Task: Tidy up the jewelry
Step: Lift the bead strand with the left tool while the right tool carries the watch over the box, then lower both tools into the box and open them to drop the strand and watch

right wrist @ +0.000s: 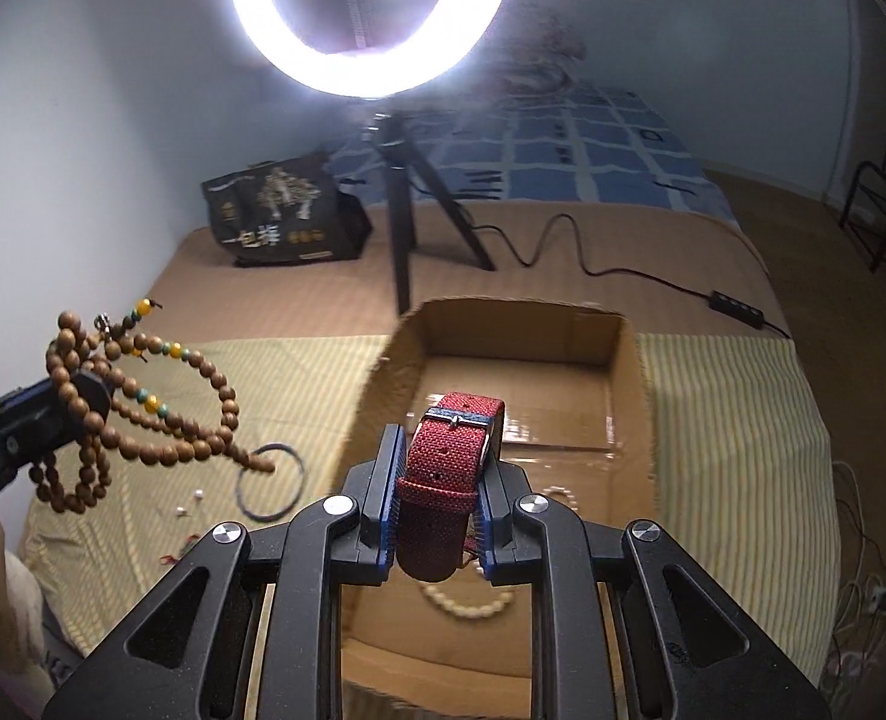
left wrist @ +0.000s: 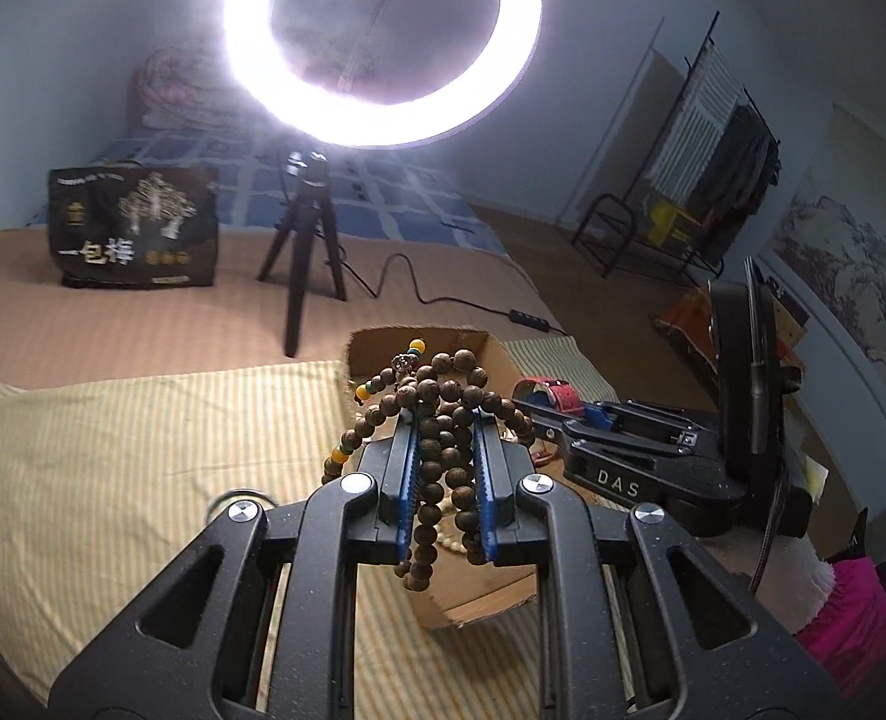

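Note:
My left gripper (left wrist: 447,420) is shut on a long wooden bead necklace (left wrist: 437,402) with a few yellow and green beads; its loops hang over and between the fingers, above the near edge of the open cardboard box (left wrist: 505,360). In the right wrist view the necklace (right wrist: 143,414) dangles left of the box (right wrist: 622,372). My right gripper (right wrist: 443,438) is shut on a red fabric watch strap (right wrist: 448,468) with a metal buckle, held over the box. A pale bead bracelet (right wrist: 472,603) lies on the box floor. The strap also shows in the left wrist view (left wrist: 553,395).
A dark ring bangle (right wrist: 272,483) and small pearl pieces (right wrist: 191,501) lie on the striped yellow cloth (right wrist: 730,420) left of the box. A ring light on a tripod (right wrist: 410,222), its cable (right wrist: 622,273) and a black bag (right wrist: 284,216) stand behind.

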`<state>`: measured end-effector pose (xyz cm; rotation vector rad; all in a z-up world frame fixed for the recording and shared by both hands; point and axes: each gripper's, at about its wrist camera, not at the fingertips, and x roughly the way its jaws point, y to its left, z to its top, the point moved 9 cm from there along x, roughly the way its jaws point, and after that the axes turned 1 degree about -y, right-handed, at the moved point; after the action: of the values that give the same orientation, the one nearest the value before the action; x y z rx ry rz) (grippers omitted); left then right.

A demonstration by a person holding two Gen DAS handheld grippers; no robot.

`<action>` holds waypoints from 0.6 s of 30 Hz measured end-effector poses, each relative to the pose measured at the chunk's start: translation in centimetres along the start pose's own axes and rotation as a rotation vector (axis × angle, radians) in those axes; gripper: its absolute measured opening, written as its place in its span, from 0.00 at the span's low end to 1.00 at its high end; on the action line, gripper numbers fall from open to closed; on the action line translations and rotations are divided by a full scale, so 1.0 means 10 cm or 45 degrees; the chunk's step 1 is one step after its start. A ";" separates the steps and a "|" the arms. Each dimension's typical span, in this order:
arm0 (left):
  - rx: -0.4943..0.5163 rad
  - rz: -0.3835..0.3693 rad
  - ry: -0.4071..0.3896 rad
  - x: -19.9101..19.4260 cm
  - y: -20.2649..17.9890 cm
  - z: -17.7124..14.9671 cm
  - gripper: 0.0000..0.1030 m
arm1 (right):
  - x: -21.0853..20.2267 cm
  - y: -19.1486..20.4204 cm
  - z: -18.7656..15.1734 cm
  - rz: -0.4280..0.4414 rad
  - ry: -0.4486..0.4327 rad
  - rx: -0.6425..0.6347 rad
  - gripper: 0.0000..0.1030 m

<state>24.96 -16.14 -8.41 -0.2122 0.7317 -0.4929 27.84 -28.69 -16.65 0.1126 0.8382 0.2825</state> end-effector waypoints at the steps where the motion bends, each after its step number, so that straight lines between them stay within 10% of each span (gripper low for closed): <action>1: 0.002 -0.001 0.006 0.04 -0.01 -0.01 0.14 | 0.02 -0.06 0.00 -0.004 0.003 0.012 0.18; 18: 0.032 -0.015 0.139 0.81 -0.15 -0.18 0.14 | 0.37 -0.50 0.06 -0.020 0.059 0.107 0.18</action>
<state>28.37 -21.51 -13.95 -0.1671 0.8310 -0.5277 31.65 -32.42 -19.90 0.1784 0.8966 0.2358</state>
